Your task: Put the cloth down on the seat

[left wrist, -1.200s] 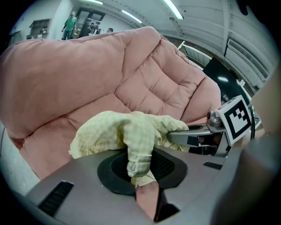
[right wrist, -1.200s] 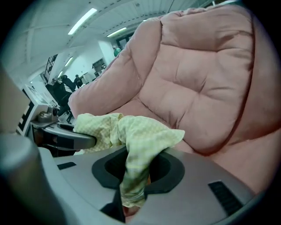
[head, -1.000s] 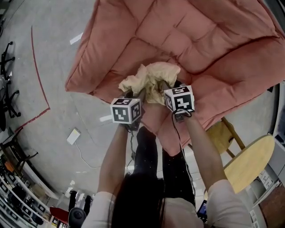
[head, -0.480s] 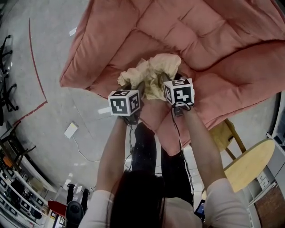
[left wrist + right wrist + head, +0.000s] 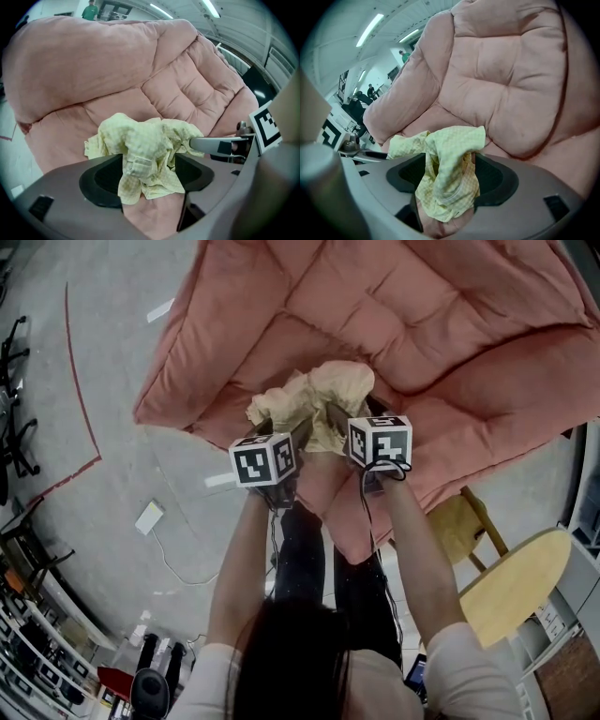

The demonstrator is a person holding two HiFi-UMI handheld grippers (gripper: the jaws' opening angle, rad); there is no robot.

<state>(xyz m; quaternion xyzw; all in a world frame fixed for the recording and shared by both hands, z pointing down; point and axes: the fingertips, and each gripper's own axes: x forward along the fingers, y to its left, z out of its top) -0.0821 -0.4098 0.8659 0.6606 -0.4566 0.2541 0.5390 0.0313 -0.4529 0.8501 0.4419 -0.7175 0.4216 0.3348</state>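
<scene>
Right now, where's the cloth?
Head view, centre: cloth bunched on the seat near its front, within the just-opened jaws of the left tool and right tool.

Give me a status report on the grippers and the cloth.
Left gripper, right gripper: jaws just opened, cloth loose between them. Cloth bunched on pink seat. Nothing in the way.

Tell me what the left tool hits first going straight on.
The yellow cloth, bunched between the jaws of the left tool, which have just been opening; behind it, probably the pink cushion.
</scene>
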